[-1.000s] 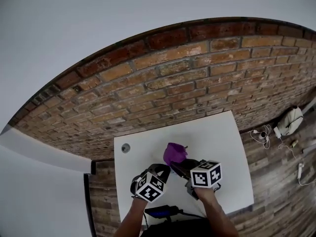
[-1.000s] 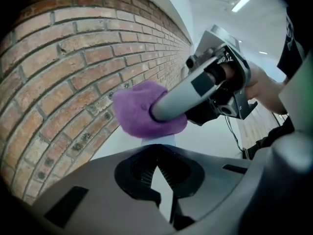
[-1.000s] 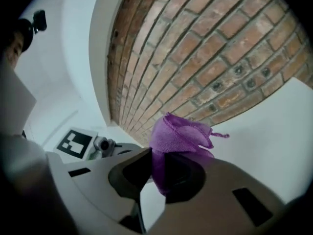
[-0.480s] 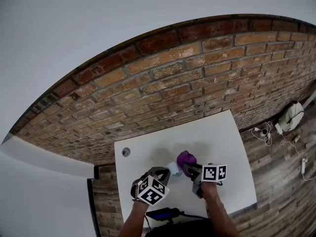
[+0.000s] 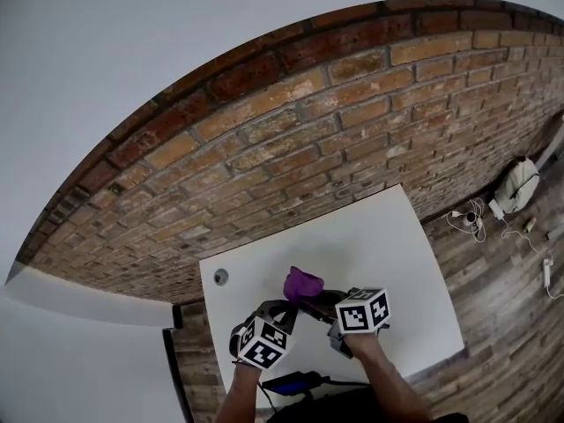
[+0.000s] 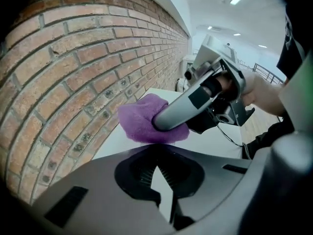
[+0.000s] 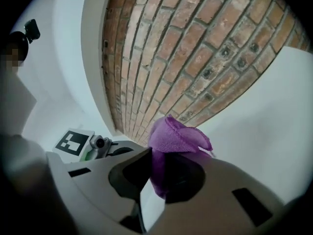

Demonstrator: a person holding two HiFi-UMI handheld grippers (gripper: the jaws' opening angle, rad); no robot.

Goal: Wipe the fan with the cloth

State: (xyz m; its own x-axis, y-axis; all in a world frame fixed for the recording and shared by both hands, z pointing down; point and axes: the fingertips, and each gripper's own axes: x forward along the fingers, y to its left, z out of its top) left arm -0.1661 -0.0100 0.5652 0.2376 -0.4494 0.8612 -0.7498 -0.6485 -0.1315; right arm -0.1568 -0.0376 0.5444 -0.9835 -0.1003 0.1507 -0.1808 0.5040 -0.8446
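The right hand-held gripper (image 7: 168,169) is clamped on a purple cloth (image 7: 180,135). A bunched fold of the cloth stands up between its jaws. The left hand-held gripper (image 6: 157,166) has its jaws together, with nothing seen between them and only a sliver of white bench (image 6: 117,143) showing through the slit. The cloth hangs just ahead of the left hand-held gripper's tips, low over the bench, and the right one's long grey finger (image 6: 178,111) reaches into it from the right. In the head view the cloth sits just beyond the left hand-held gripper, on the side toward the brick wall (image 5: 291,166). A round grommet (image 5: 220,277) in the bench lies to that gripper's left.
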